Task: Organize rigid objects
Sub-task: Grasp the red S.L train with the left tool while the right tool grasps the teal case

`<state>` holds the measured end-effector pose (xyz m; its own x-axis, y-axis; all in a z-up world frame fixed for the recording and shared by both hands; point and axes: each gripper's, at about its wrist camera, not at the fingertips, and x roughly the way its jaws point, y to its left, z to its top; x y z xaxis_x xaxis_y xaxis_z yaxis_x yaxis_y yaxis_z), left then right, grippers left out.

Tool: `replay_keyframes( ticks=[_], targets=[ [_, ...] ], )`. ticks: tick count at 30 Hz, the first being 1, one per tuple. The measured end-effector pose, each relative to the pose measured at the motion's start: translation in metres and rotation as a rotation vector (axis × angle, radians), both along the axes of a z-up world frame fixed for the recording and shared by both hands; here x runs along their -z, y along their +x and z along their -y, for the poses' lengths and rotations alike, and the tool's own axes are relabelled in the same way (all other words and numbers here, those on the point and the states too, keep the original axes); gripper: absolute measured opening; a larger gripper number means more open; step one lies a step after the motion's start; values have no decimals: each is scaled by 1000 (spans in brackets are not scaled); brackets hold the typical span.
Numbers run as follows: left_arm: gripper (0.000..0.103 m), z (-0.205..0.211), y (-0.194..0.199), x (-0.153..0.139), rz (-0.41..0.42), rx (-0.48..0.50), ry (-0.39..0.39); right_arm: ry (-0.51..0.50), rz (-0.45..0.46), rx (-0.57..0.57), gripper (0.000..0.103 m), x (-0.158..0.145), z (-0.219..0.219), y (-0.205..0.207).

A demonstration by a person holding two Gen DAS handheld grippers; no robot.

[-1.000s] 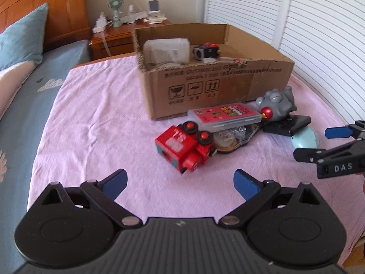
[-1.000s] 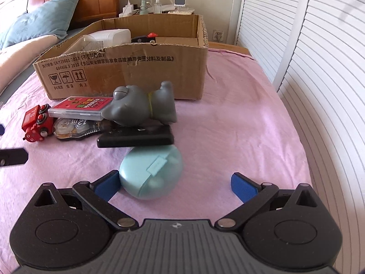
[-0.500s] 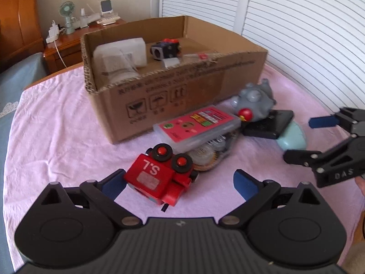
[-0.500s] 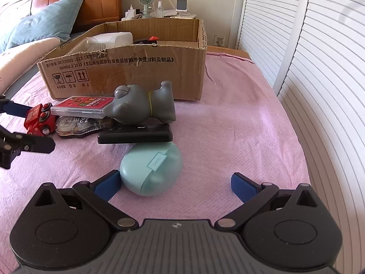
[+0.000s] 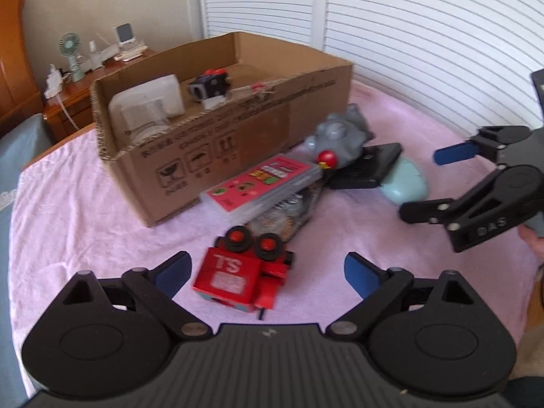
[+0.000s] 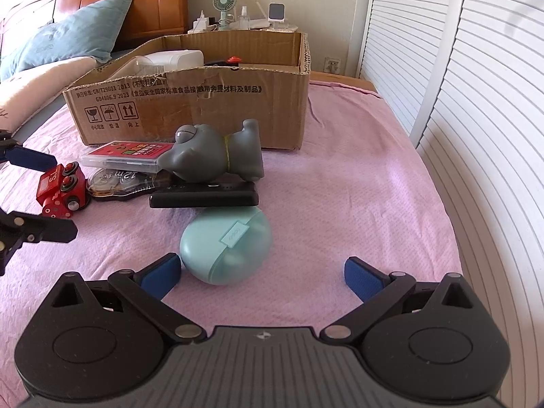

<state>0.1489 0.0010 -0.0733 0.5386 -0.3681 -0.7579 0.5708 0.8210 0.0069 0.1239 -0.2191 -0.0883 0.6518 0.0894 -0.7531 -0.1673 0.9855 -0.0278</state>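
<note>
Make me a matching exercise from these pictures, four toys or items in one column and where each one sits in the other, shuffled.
Things:
1. red toy truck
2. grey figure
3. mint case
4. white appliance

Places:
A. inside the cardboard box
B. between the left gripper fingers
C. on the black slab
D. just ahead of the right gripper

Pairs: 1-B, 2-C, 3-D, 4-A
</note>
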Motion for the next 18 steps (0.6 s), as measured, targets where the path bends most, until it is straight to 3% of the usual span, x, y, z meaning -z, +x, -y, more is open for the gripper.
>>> replay_keyframes(
  ticks=[3,7,10,14,18],
  targets=[
    [87,2,-6,0,-16,18,-21,0,0,0,103,0,0,0],
    [62,3,-7,7,-15,-37,11,0,0,-1,103,0,0,-1],
    [50,-3,-4,7,-32,-99,-30,-2,-3,0,103,0,0,-2],
    [50,-9,-9,8,-32,-159,-42,1,-12,-27,103,-1,-6,-6],
    [50,-9,-13,9,-22,-184,-42,4,13,-74,91,-3,-18,-7]
  ],
)
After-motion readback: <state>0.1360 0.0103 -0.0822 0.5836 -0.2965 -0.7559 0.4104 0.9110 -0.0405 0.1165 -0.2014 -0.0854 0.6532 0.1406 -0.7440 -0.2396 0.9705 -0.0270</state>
